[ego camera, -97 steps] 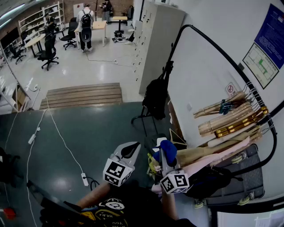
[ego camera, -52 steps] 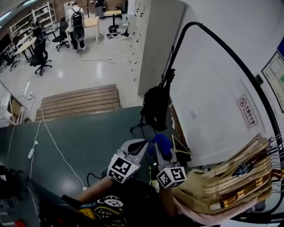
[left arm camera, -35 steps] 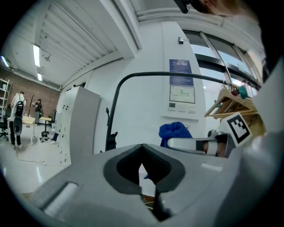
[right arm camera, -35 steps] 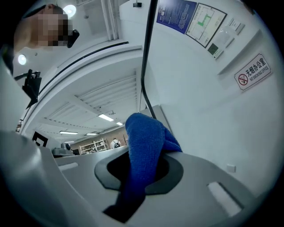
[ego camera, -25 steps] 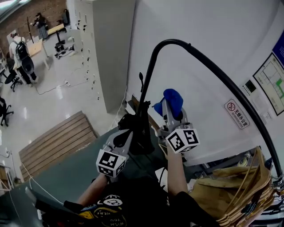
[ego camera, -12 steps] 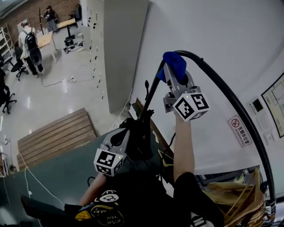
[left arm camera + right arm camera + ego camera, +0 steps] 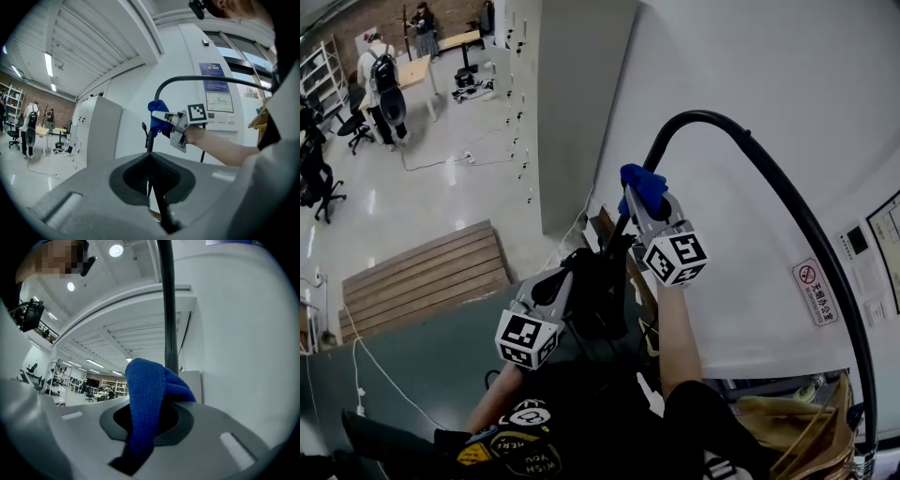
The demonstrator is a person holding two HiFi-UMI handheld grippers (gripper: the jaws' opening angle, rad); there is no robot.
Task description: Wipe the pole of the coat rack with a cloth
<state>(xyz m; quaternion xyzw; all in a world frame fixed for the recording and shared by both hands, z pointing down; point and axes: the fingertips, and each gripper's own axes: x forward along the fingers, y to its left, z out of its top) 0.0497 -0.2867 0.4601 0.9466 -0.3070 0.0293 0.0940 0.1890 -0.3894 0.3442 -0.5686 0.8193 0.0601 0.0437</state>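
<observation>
Blue knitted cloth (image 7: 145, 399), one folded piece, sits pinched in the right claw (image 7: 643, 208), whose jaws are closed on it. Its bulge lies against the one thick, round black metal pole (image 7: 773, 183), just below the bend. Left claw (image 7: 150, 158): jaws meet at the tips, with one thin black rod (image 7: 149, 140) of the rack through their hollow. Smooth white wall (image 7: 741, 75) behind.

Right arm (image 7: 677, 328) extended upward, right gripper (image 7: 641, 199) raised above head height, jaws clamped on a blue cloth (image 7: 643, 179); left gripper (image 7: 565, 278) held lower before the chest, jaws closed together, nothing between them
</observation>
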